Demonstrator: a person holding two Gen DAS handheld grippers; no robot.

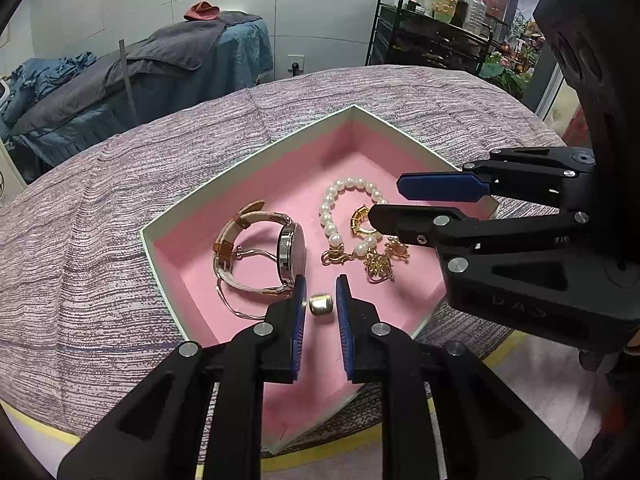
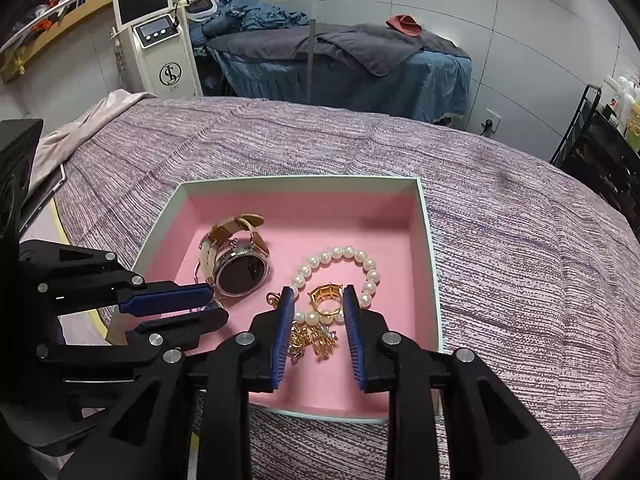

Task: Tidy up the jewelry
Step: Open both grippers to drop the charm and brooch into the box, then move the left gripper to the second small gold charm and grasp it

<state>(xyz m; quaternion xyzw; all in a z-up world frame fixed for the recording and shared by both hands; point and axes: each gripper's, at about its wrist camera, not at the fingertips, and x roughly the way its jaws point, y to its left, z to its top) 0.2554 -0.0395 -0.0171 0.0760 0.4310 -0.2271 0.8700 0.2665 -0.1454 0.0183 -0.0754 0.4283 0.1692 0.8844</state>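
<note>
Straddling a small gold ring [image 1: 321, 304] on the pink floor of the box [image 1: 256, 156], the left gripper [image 1: 321, 304] stands parted and empty, nearest it, while the right gripper [image 2: 316, 322], also parted, brackets another gold ring [image 2: 326, 300] beside the pearl bracelet [image 2: 340, 276] farther in.

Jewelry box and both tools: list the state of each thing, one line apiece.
Jewelry box: open, no lid on it, pink inside.
Watch: in the box, strap looped shut, tipped on its side.
Pearl bracelet: in the box, lying flat.
Gold ring: in the box, loose between the left tool's fingers.
Gold chain: in the box, bunched up.
Left tool: open.
Right tool: open, over the bracelet.
</note>
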